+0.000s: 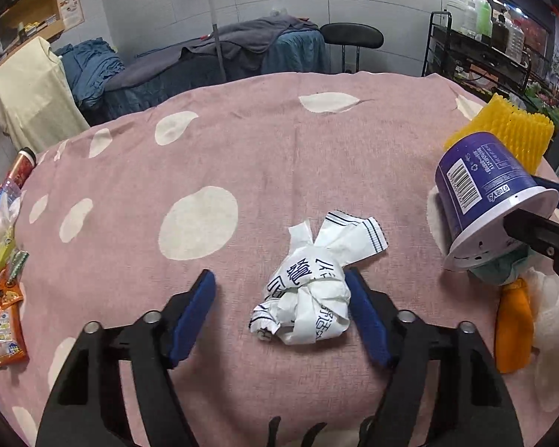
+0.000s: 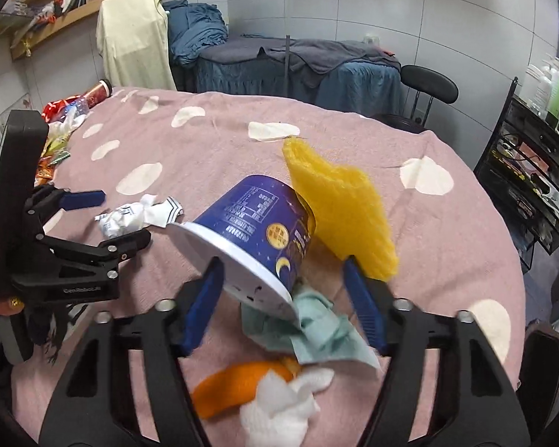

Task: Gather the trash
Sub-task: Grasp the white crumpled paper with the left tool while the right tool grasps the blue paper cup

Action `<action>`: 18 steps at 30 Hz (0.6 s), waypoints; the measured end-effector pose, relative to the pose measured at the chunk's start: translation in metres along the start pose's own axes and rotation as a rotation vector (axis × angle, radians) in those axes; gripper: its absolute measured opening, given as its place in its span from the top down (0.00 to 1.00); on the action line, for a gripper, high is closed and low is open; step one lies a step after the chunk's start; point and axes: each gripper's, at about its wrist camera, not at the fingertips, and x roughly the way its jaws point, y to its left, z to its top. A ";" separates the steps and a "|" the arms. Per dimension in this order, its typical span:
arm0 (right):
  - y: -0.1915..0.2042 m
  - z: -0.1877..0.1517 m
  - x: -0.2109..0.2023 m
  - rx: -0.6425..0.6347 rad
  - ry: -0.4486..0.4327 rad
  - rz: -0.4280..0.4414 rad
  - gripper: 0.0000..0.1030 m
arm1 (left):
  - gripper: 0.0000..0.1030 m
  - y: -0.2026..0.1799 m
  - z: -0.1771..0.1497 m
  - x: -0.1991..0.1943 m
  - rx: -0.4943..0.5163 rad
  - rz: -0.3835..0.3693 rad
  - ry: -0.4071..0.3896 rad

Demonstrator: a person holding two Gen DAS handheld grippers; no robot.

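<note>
At the left edge of the pink spotted cloth (image 1: 279, 141) lies a heap of snack wrappers (image 1: 2, 290) beside a red can (image 1: 22, 165). Near the cloth's centre, the left gripper (image 1: 281, 288) straddles a crumpled white paper wrapper (image 1: 309, 294); its right pad touches the paper, the left pad stands clear, so the fingers are released. Further right, the right gripper (image 2: 283, 290) brackets the white rim of a tipped purple cup (image 2: 257, 234); the left pad meets the rim, the right pad is apart, so no grasp is made. Teal paper (image 2: 316, 327) lies under the cup, orange peel (image 2: 234, 383) and white tissue (image 2: 279, 406) nearer, yellow foam netting (image 2: 346, 208) behind.
</note>
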 end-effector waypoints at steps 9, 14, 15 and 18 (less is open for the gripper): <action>-0.005 -0.002 -0.016 0.031 -0.080 0.056 0.90 | 0.69 0.010 -0.011 -0.038 -0.109 -0.041 -0.107; -0.008 -0.007 -0.039 0.065 -0.110 0.119 0.91 | 0.69 0.002 -0.021 -0.069 -0.113 -0.046 -0.181; -0.009 -0.009 -0.047 0.076 -0.117 0.134 0.91 | 0.69 0.000 -0.023 -0.075 -0.114 -0.054 -0.193; -0.011 -0.015 -0.061 0.097 -0.129 0.165 0.91 | 0.69 -0.008 -0.031 -0.093 -0.116 -0.072 -0.227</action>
